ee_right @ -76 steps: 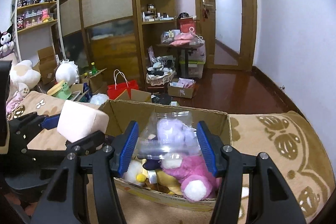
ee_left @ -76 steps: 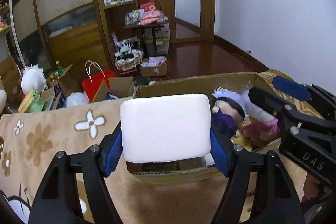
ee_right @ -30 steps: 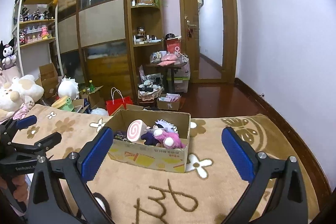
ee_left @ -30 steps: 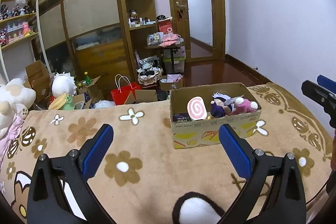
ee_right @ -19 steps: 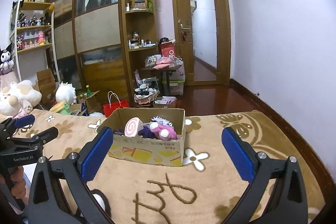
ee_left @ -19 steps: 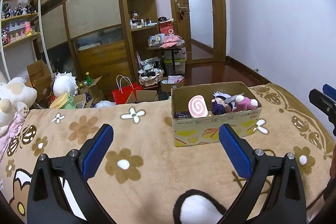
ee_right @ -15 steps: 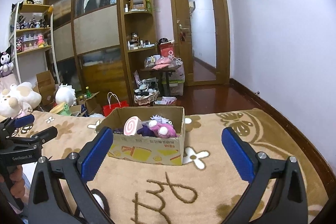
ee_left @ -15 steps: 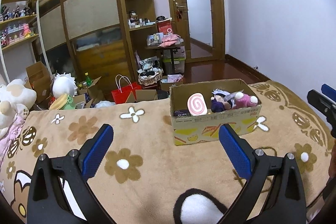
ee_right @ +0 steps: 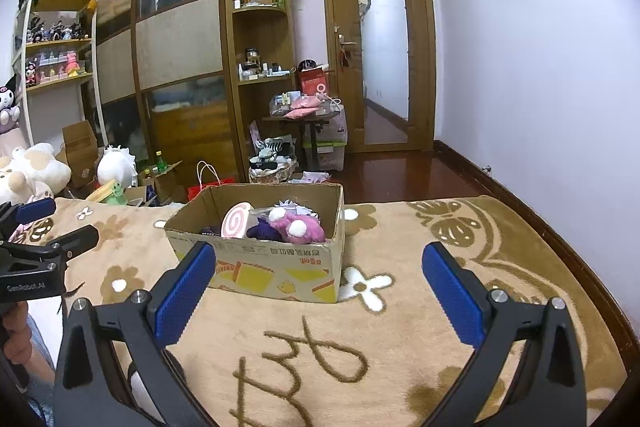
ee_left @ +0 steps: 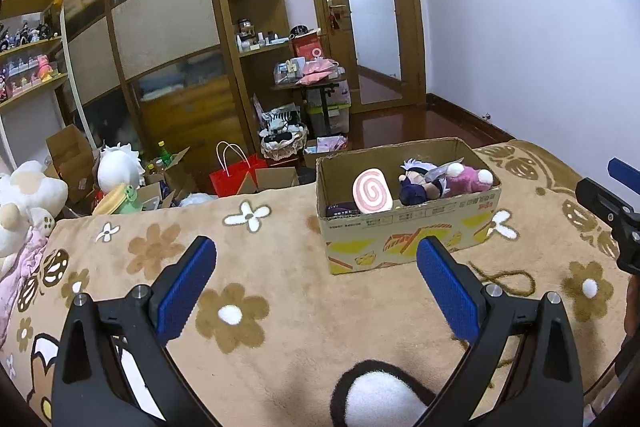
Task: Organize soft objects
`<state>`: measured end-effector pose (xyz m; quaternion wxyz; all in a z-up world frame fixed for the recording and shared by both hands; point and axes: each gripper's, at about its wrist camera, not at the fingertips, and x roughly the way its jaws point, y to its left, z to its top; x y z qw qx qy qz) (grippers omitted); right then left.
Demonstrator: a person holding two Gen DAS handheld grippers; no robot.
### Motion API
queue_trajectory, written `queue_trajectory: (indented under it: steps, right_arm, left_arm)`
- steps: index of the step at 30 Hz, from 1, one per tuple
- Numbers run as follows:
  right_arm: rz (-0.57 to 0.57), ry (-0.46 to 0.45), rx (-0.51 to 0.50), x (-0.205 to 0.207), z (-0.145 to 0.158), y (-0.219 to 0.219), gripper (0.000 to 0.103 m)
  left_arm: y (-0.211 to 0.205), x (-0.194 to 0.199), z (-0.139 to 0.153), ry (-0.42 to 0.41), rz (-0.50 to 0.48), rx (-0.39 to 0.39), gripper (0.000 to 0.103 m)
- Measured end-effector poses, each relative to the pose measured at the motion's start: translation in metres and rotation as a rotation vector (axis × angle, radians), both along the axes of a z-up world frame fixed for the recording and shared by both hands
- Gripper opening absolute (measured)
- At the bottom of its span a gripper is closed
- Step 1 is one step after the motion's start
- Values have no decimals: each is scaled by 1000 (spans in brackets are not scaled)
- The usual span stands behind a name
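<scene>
A cardboard box (ee_left: 412, 231) stands on the tan flowered blanket (ee_left: 280, 287). In it are a pink swirl cushion (ee_left: 372, 191), a dark purple doll (ee_left: 416, 183) and a pink plush (ee_left: 466, 177). The right wrist view shows the same box (ee_right: 276, 267), swirl cushion (ee_right: 237, 221) and pink plush (ee_right: 298, 227). My left gripper (ee_left: 316, 283) is open and empty, well back from the box. My right gripper (ee_right: 318, 287) is open and empty, also back from the box. The right gripper's fingers (ee_left: 618, 203) show at the right edge of the left wrist view, and the left gripper's fingers (ee_right: 44, 239) at the left edge of the right wrist view.
Plush toys (ee_left: 28, 195) sit at the blanket's left end. Beyond the blanket's far edge are a red bag (ee_left: 234, 179), open cartons (ee_left: 168, 175), a small loaded table (ee_left: 316, 83) and wooden shelving (ee_right: 256, 67). A door (ee_right: 380, 55) is at the back right.
2.5 s ago the left gripper held a white cushion and the right a bagged plush over the box. Both are now open, empty and pulled back; little has moved in the last second.
</scene>
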<state>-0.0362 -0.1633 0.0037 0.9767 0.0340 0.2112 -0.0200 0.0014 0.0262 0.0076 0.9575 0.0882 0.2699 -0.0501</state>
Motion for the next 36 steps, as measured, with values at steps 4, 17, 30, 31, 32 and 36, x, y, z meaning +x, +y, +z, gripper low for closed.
queue_trajectory:
  steps: [4, 17, 30, 31, 32, 36]
  right_arm:
    - [2, 9, -11, 1, -5, 2, 103]
    - [-1, -2, -17, 1, -8, 4, 103]
    - [1, 3, -22, 2, -13, 4, 103]
    - [2, 3, -21, 2, -13, 4, 103]
    - [2, 3, -21, 2, -13, 4, 103]
    - [0, 2, -21, 2, -13, 3, 103]
  left_arm:
    - [1, 1, -2, 0, 6, 2, 100]
    - [8, 0, -4, -7, 37, -27, 100]
    - [4, -3, -4, -14, 33, -6, 100]
    - [4, -3, -4, -13, 32, -7, 100]
    - [4, -3, -4, -12, 32, -7, 100]
    - [4, -3, -4, -12, 31, -6, 100]
